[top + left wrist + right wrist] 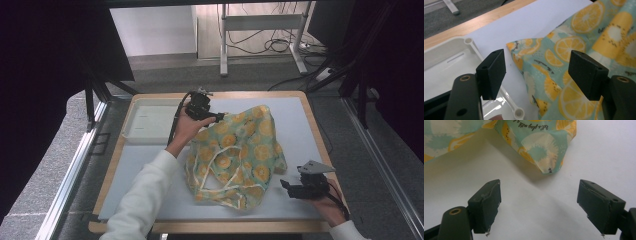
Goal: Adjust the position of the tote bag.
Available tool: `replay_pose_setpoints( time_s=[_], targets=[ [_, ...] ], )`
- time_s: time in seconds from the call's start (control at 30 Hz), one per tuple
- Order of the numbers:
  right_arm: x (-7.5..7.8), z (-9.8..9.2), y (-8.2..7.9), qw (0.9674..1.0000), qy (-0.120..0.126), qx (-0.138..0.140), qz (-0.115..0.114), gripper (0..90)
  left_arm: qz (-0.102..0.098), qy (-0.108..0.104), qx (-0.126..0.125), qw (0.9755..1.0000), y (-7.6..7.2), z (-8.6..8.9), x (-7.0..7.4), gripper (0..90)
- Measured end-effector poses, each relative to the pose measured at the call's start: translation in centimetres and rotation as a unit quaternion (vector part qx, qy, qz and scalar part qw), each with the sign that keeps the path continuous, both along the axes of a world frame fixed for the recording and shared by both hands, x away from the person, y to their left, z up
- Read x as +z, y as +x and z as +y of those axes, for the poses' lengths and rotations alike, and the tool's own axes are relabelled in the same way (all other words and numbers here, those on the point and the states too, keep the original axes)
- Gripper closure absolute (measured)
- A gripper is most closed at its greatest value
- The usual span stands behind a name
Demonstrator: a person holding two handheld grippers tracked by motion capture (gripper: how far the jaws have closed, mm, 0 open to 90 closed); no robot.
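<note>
Teal cotton printed with orange and lemon slices makes up the drawstring bag (237, 152), which lies crumpled on the pale mat (295, 120) in the middle of the wooden table (315, 125). Its white cord (215, 162) loops over the near half, and its long axis runs from the far edge of the mat, slightly right, toward the near edge, slightly left.

At the bag's far left corner sits the left gripper (212, 116), with its jaws spread wide; in the left gripper view the cloth (574, 57) fills the gap between them and spreads to the right, though I cannot tell whether either jaw touches it. Nothing is pinched.

Off the near right side, the right gripper (286, 185) rests low near the mat, jaws also wide and empty, pointing left at the bag. In the right gripper view a folded corner (546, 162) hangs just ahead of the jaws, apart from them.

My judgement: the left gripper is nearer to a grab, as it only needs to close.

Beyond the left hand, a shallow white tray (145, 120) lies at the mat's far left corner.
</note>
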State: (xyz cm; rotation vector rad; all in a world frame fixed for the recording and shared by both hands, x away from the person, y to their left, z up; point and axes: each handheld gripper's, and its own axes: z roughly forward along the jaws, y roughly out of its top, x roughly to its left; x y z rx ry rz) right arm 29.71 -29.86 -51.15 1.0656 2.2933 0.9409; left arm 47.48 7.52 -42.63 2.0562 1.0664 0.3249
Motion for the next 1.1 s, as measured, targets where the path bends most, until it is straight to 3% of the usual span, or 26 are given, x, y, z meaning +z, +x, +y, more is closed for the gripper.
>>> replay_pose_setpoints(
  time_s=[0.13, 0.23, 0.4, 0.5, 0.57, 0.63, 0.83, 0.93, 1.1],
  targets=[
    [0.0, 0.0, 0.0, 1.0000, -0.001, 0.000, 0.001, 19.5, 0.003, -0.001, -0.001, 1.0000, 0.4, -0.3, -0.2, 29.6],
    [-0.1, 0.1, 0.0, 1.0000, -0.002, 0.002, 0.001, 19.5, 0.025, 0.002, -0.019, 0.9995, 0.7, -0.9, -1.2, 28.4],
    [-0.1, 0.1, 0.0, 1.0000, -0.005, 0.003, 0.002, 19.5, 0.039, -0.002, -0.036, 0.9986, 0.1, -1.7, -2.5, 26.2],
    [-0.2, 0.2, 0.1, 1.0000, -0.008, 0.002, 0.004, 19.5, 0.042, 0.020, -0.049, 0.9977, -0.8, -2.8, -4.0, 23.2],
    [-0.2, 0.2, 0.0, 0.9999, -0.011, 0.003, 0.004, 19.6, 0.033, 0.044, -0.043, 0.9976, -1.0, -3.3, -4.5, 20.7],
    [-0.2, 0.3, 0.0, 0.9999, -0.013, 0.003, 0.002, 19.5, 0.034, 0.046, -0.035, 0.9977, -0.8, -3.4, -4.9, 18.4],
    [-0.4, 0.3, 0.1, 0.9997, -0.023, 0.005, 0.001, 19.5, 0.053, 0.027, 0.001, 0.9982, 0.5, -3.3, -5.8, 12.4],
    [-0.4, 0.2, 0.1, 0.9997, -0.024, 0.004, 0.000, 19.6, 0.065, 0.021, 0.006, 0.9977, 0.8, -3.4, -6.1, 9.7],
    [-0.3, 0.2, 0.0, 0.9997, -0.026, 0.004, -0.001, 19.6, 0.079, 0.030, 0.009, 0.9964, 1.5, -3.7, -7.1, 18.2]
  ],
)
